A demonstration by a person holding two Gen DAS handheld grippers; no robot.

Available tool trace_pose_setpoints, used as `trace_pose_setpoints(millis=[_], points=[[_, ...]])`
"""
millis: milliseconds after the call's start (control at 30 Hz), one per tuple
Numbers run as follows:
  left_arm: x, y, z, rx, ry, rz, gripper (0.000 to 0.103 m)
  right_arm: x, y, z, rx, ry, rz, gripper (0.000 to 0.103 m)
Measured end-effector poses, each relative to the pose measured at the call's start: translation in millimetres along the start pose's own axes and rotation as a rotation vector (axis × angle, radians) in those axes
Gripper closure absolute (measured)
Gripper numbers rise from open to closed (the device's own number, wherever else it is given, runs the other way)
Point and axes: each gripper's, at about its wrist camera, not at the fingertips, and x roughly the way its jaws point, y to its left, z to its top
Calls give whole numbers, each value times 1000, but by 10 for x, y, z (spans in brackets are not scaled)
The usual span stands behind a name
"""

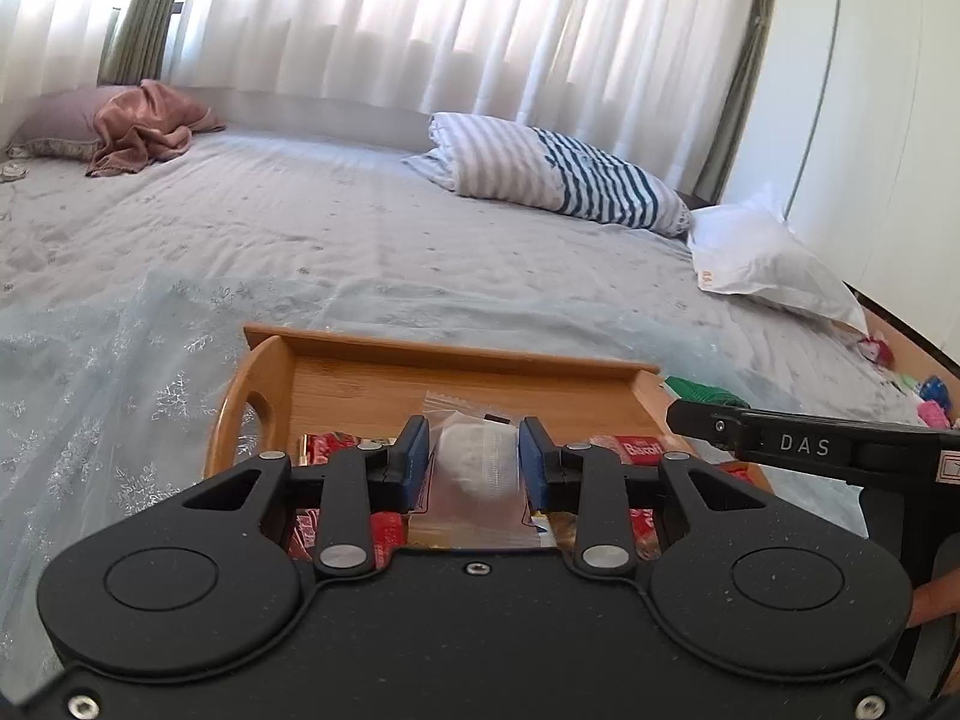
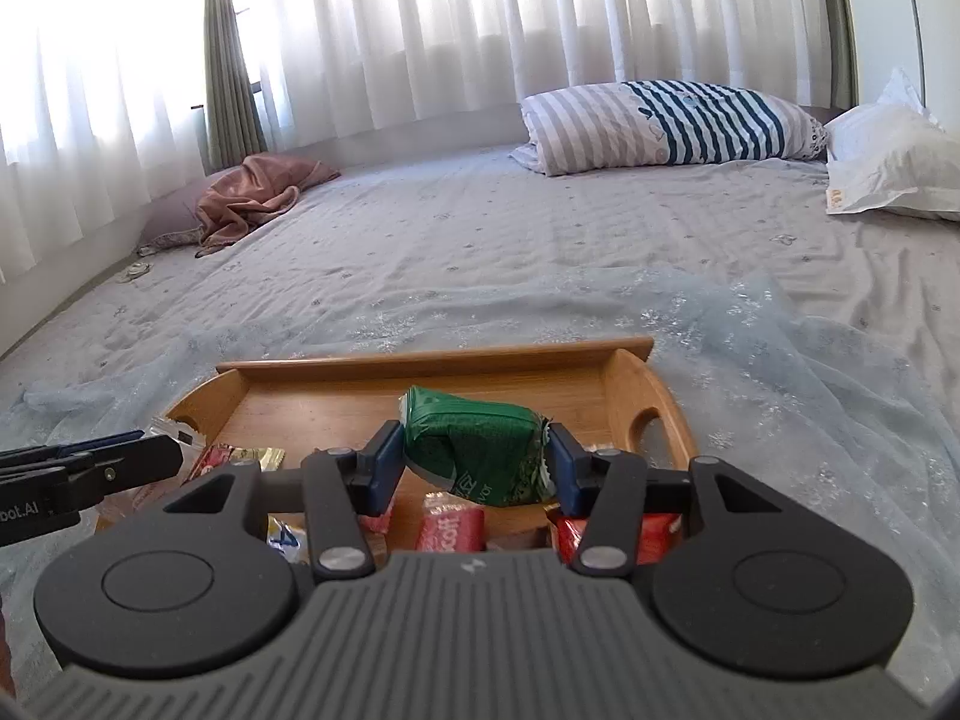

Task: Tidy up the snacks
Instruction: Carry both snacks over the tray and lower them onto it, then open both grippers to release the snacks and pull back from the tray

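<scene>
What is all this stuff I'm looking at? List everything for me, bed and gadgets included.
wooden tray: one, honey brown, on the bed, near edge.
red snack packs: several, red, lying in the tray.
gold snack pack: one, gold, in the tray.
clear snack packet: one, see-through with white filling, between the left gripper's pads.
green snack packet: one, green, between the right gripper's pads.
snowflake cloth: one, pale blue, under the tray.
striped pillow: one, grey and navy, far side of bed.
white pillow: one, far right.
pink cloth: one, crumpled, far left.
curtains: white sheers, behind bed.
left gripper: black, blue pads.
right gripper: grey, blue pads.
</scene>
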Motion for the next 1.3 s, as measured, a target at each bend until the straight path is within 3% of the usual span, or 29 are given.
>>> trace_pose_setpoints(millis=[133, 367, 833, 933, 1200, 1300], points=[[193, 144, 61, 11, 12, 58, 72, 225, 90, 124, 23, 16, 62, 49], [434, 436, 185, -26, 20, 96, 72, 593, 247, 261, -9, 53, 88, 49], [1132, 726, 345, 18, 138, 191, 72, 1189, 509, 201, -99, 195, 94, 48], [1198, 760, 348, 12, 147, 177, 72, 1249, 522, 197, -110, 211, 86, 48], [1214, 675, 364, 58, 148, 199, 71, 1269, 555, 199, -130, 221, 78, 38], [1188, 667, 380, 53, 143, 195, 61, 1262, 563, 209, -136, 216, 67, 34]])
